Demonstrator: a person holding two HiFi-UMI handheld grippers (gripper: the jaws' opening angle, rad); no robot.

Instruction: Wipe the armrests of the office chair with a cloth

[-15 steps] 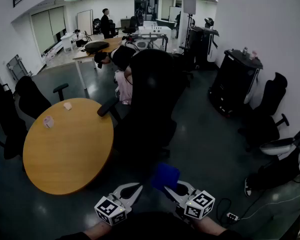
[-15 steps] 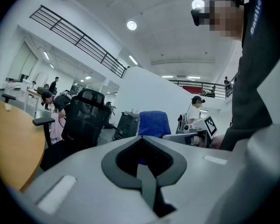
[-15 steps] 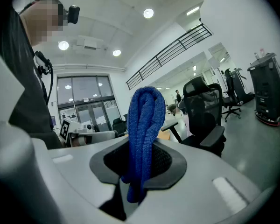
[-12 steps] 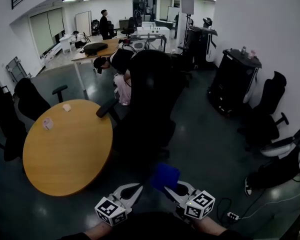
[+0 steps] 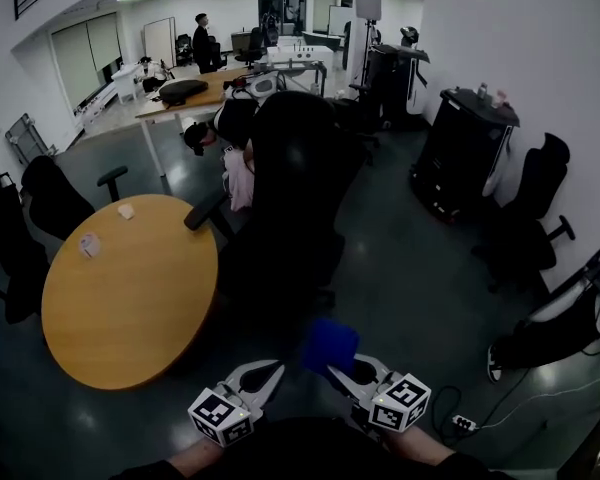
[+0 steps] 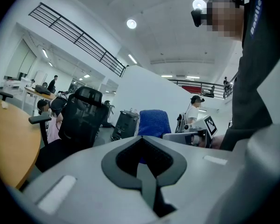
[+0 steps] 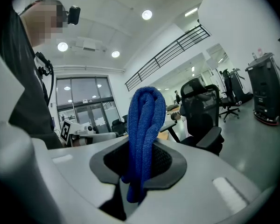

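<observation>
A black office chair (image 5: 298, 193) stands in the middle of the room beside a round wooden table; its left armrest (image 5: 203, 211) pokes out toward the table. In the right gripper view the chair (image 7: 203, 111) shows with one armrest (image 7: 210, 136) in front. My right gripper (image 5: 338, 372) is shut on a folded blue cloth (image 5: 330, 345), which stands up between the jaws (image 7: 143, 139). My left gripper (image 5: 262, 377) is beside it, jaws shut with nothing in them. Both are held low, well short of the chair. The blue cloth (image 6: 154, 123) also appears in the left gripper view.
The round wooden table (image 5: 130, 288) lies at left with small items on it. Other black chairs (image 5: 50, 200) stand at far left and at right (image 5: 530, 218). A black cabinet (image 5: 460, 153) is against the right wall. A person (image 5: 225, 123) bends over behind the chair.
The view has shifted slightly forward and down; the chair and table sit a little lower-left. Both grippers stay as they were, the cloth still held.
</observation>
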